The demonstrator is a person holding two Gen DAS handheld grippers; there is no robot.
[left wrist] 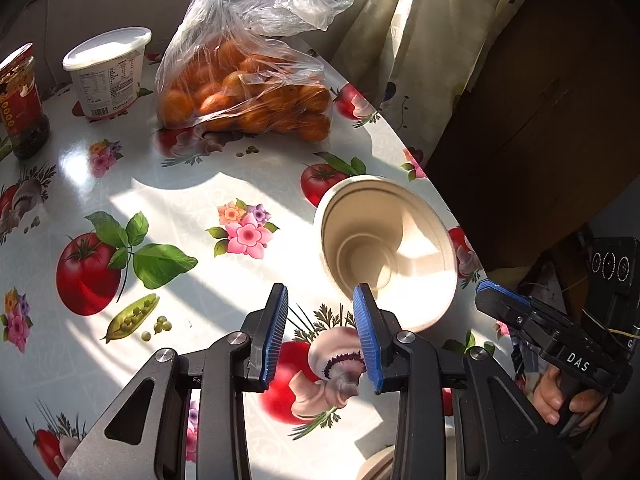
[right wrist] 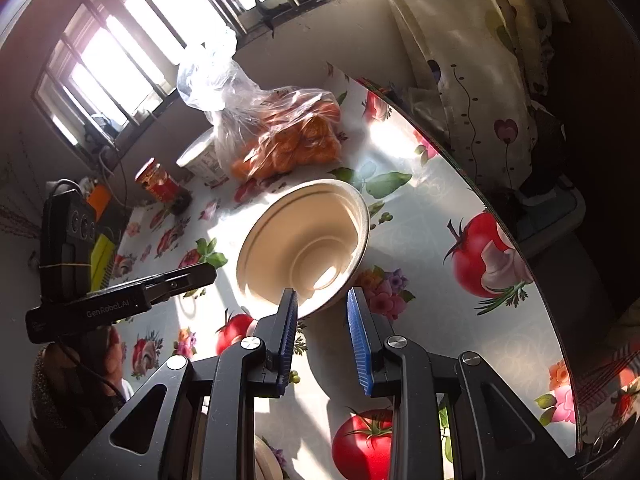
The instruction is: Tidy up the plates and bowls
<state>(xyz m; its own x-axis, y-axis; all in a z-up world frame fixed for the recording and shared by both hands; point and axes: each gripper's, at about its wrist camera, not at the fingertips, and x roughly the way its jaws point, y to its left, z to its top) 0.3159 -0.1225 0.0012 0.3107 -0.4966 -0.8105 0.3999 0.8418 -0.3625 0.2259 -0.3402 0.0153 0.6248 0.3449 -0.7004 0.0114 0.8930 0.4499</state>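
Observation:
A cream bowl (left wrist: 388, 252) stands upright on the flowered tablecloth near the table's right edge; it also shows in the right wrist view (right wrist: 304, 244). My left gripper (left wrist: 320, 300) is open and empty, just left of the bowl's near rim. My right gripper (right wrist: 323, 300) is open and empty, hovering at the bowl's near rim; it shows in the left wrist view (left wrist: 496, 292) to the right of the bowl. A pale plate edge (left wrist: 376, 466) peeks out below the left gripper; it shows under the right one too (right wrist: 266, 460).
A clear bag of oranges (left wrist: 248, 92) lies at the back. A white lidded tub (left wrist: 108, 72) and a red-labelled jar (left wrist: 22, 104) stand at the back left. The table edge (left wrist: 420, 168) curves along the right, with a curtain (left wrist: 432, 40) beyond.

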